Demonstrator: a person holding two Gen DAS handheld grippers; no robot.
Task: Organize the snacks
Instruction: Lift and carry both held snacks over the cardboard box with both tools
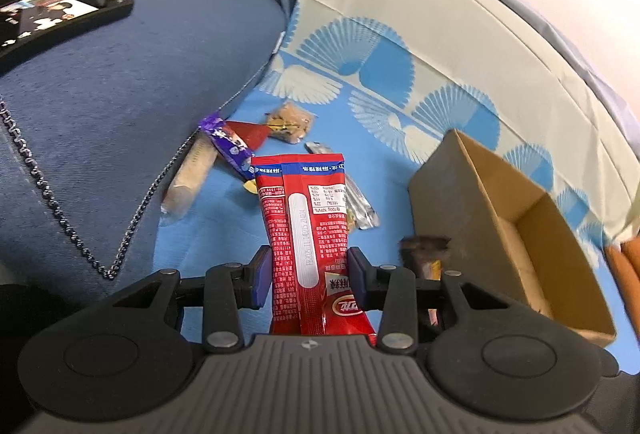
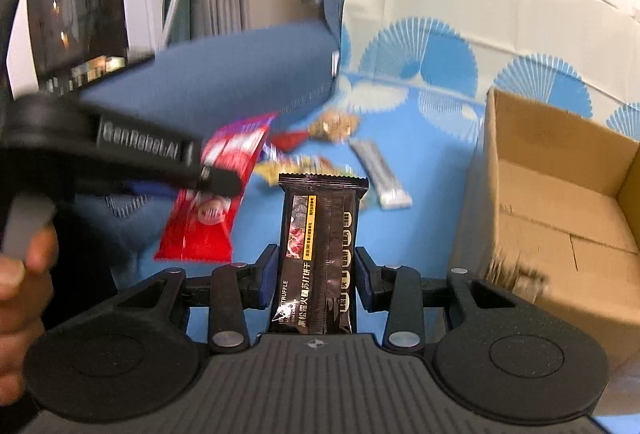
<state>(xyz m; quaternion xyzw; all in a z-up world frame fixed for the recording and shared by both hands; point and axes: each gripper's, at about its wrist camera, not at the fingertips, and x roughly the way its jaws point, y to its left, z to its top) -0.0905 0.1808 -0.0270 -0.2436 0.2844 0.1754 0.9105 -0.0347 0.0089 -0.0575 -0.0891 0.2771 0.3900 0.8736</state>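
Left tongs point(image 1: 308, 276) grip 1 red snack packet point(image 1: 306, 218) between both pads, packet standing upright above the blue patterned bed sheet point(image 1: 352, 170). Right tongs point(image 2: 316, 276) grip 1 dark brown biscuit packet point(image 2: 320, 250) the same way. Open cardboard box point(image 2: 560, 202) sits on the sheet to the right. Loose snacks lie on the sheet beyond: purple wrapper point(image 1: 228, 146), tan bar point(image 1: 190, 178), clear cracker pack point(image 1: 290, 122), silver bar point(image 2: 380, 174). Blue cushion point(image 1: 120, 106) borders the left, phone point(image 1: 60, 14) on top of it.
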